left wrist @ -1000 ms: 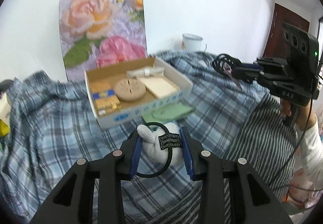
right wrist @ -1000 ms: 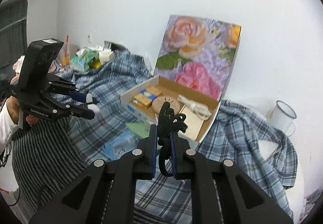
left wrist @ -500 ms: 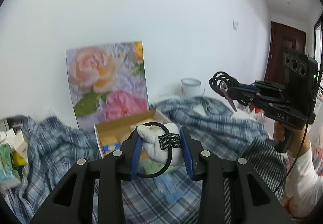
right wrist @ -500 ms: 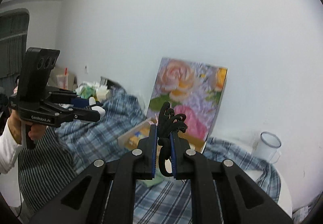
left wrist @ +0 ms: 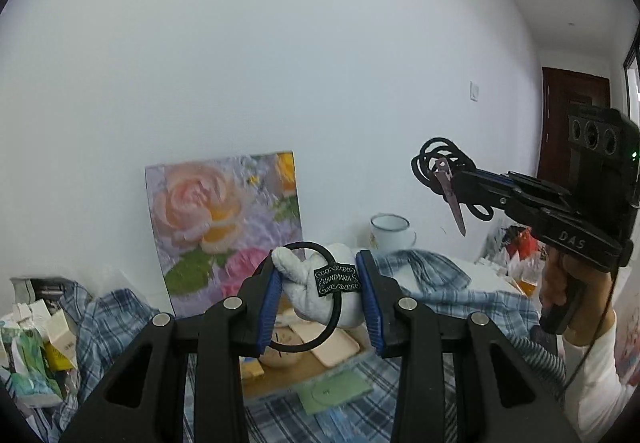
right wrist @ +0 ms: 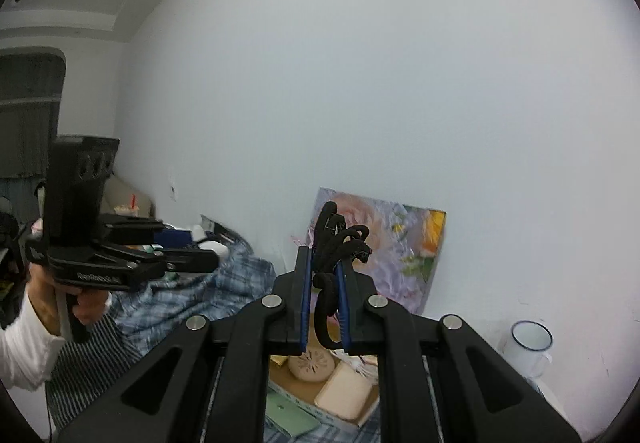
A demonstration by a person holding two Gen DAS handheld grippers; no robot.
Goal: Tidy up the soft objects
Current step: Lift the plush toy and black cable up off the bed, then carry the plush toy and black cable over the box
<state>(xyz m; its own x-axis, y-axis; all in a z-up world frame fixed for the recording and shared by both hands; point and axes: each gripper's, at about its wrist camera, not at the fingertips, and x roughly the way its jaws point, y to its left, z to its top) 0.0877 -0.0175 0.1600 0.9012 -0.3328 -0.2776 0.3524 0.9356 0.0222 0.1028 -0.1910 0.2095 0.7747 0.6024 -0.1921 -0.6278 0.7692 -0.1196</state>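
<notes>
While both loads hang aloft: left gripper (left wrist: 320, 297) jaws clamp plush hair tie (left wrist: 316, 291); right gripper (right wrist: 323, 299) jaws pinch black hair ties (right wrist: 340, 243); next, probably lowering into cardboard box (right wrist: 360, 421).

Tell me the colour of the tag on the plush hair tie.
Black with white lettering, clearest in the left wrist view.

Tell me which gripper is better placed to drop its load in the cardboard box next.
Probably right. The right gripper, shut on black hair ties, hangs almost over the cardboard box; the left gripper, shut on the white plush hair tie, looks nearer the box's front edge.
</notes>
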